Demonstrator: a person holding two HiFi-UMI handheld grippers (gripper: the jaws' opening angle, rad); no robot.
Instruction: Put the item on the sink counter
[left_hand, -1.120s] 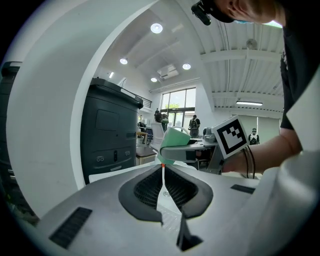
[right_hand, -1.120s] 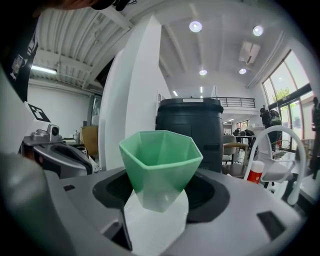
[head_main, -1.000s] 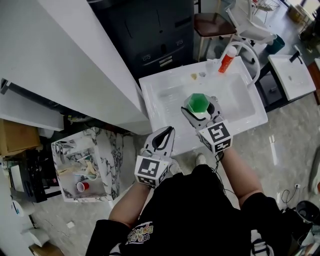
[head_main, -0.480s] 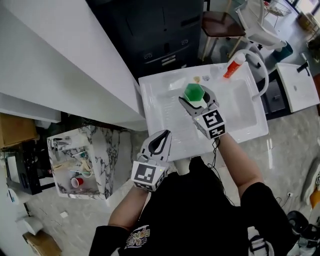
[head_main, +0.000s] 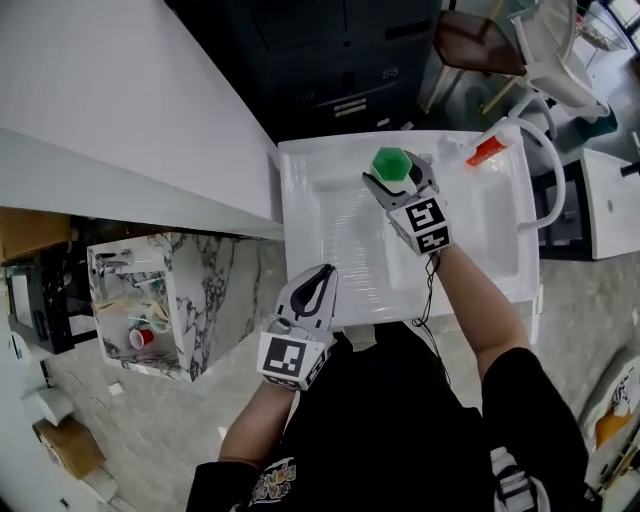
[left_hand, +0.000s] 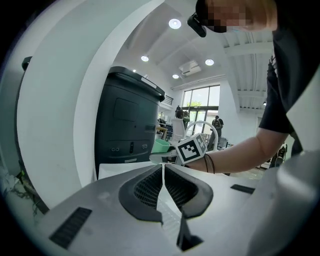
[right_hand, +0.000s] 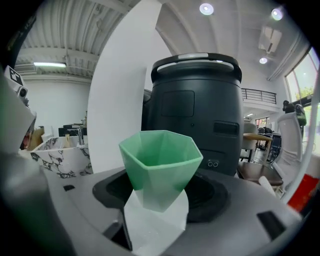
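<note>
A green faceted cup (head_main: 392, 163) sits upright between the jaws of my right gripper (head_main: 397, 172), which is shut on it over the far rim of the white sink (head_main: 300, 160). The right gripper view shows the cup (right_hand: 160, 167) clamped by its lower half, its mouth open upward. My left gripper (head_main: 318, 283) hangs at the sink's near left edge, jaws shut with nothing between them (left_hand: 163, 172). In the left gripper view the right gripper's marker cube (left_hand: 192, 148) and the cup (left_hand: 161, 146) appear ahead.
A curved white faucet (head_main: 548, 165) and an orange-and-white bottle (head_main: 490, 148) stand at the sink's far right. A dark cabinet (head_main: 330, 60) rises behind the sink, a white panel (head_main: 120, 120) to the left, a marbled bin (head_main: 165, 300) lower left.
My right gripper has carried the green cup away from me, from over the basin to the sink's far rim. The left gripper has drifted slightly toward the near edge.
</note>
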